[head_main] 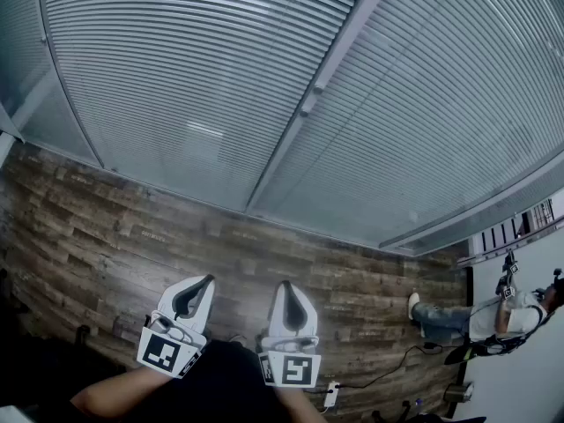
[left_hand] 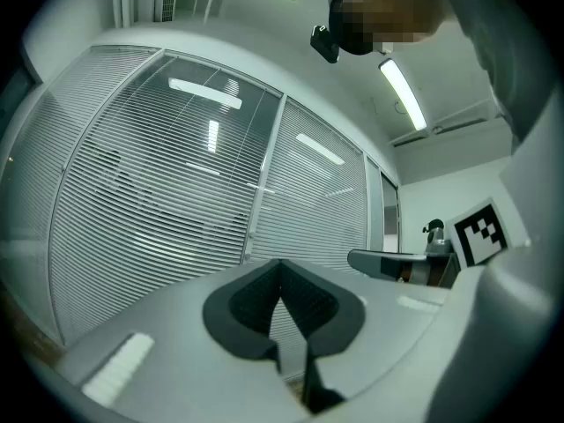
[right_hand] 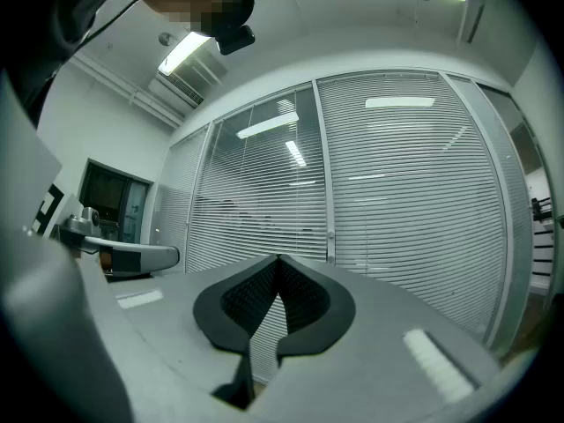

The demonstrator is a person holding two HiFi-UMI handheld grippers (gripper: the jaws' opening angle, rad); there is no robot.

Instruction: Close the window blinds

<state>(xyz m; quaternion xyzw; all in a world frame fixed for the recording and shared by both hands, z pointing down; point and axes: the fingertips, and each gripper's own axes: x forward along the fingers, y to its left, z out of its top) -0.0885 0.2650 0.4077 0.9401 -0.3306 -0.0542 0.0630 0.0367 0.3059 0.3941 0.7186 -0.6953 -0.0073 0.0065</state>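
Item: window blinds [head_main: 176,86], fitted across the far glass wall in at least 2 wide panels, slats horizontal and slightly apart, so light and dim shapes show through; judged not yet closed. Divider: 1 pale upright post [head_main: 339,47] between the panels, carrying a small fitting [head_main: 306,108] that may be the slat control, though it is too small to tell. Left gripper [head_main: 201,287]: low and near, well short of the blinds, jaws together at the tips, nothing between them. Right gripper [head_main: 287,289]: just right of the left one, equally low, jaws likewise closed and empty. Both point toward the blinds from well apart, a carrying posture rather than a working one; judged that the approach to the control has not begun and that jaws will need to part before grasping anything. Surroundings: dark wood-plank floor [head_main: 106,227] between the grippers and the wall; 1 white power strip [head_main: 331,395] with a cable on the near right floor, a possible trip point; 1 seated person [head_main: 493,315] at the far right beside equipment, clear of the straight path to the post.
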